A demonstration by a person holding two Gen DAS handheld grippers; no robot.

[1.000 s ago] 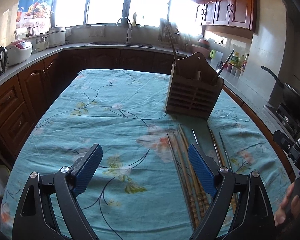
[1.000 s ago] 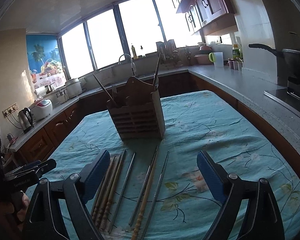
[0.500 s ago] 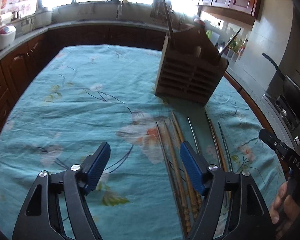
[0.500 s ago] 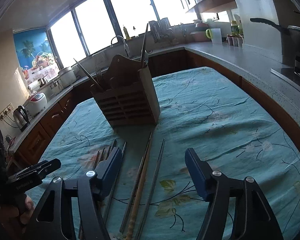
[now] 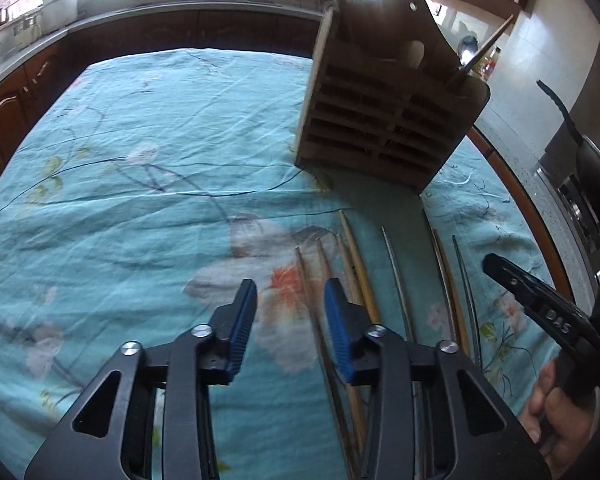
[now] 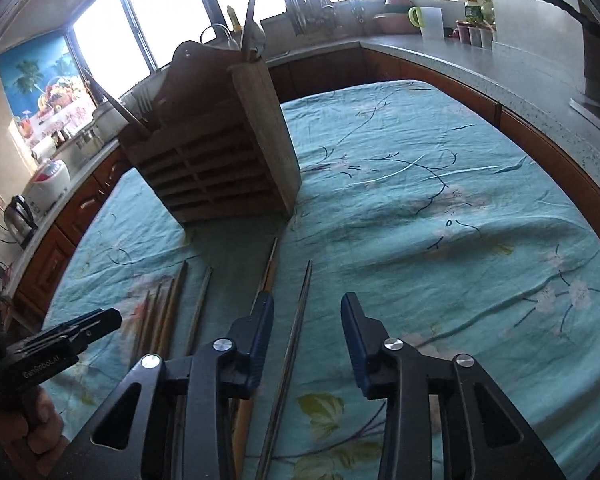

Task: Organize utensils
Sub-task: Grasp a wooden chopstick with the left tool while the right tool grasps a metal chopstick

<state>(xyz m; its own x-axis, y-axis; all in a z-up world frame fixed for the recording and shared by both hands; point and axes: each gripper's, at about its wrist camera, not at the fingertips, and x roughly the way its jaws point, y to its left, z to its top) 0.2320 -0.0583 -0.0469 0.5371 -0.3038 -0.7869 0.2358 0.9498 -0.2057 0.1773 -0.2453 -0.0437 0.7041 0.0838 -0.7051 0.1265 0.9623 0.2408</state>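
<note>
Several wooden and metal chopsticks lie side by side on the teal floral cloth, in front of a slatted wooden utensil holder that has a few utensils standing in it. My left gripper hangs low over the leftmost thin wooden chopstick. Its jaws are closing, with the stick between them near the right pad and not pressed. My right gripper straddles the rightmost metal chopstick. Its jaws are also closing, and the pads are clear of the stick.
More chopsticks lie between the two grippers. A hand holds the other gripper at the frame's right edge. A counter rings the table, with a pan, a kettle and a rice cooker.
Both grippers have come forward and down toward the chopsticks, tilting further downward. Both pairs of jaws have narrowed from wide apart to a small gap, each around one chopstick.
</note>
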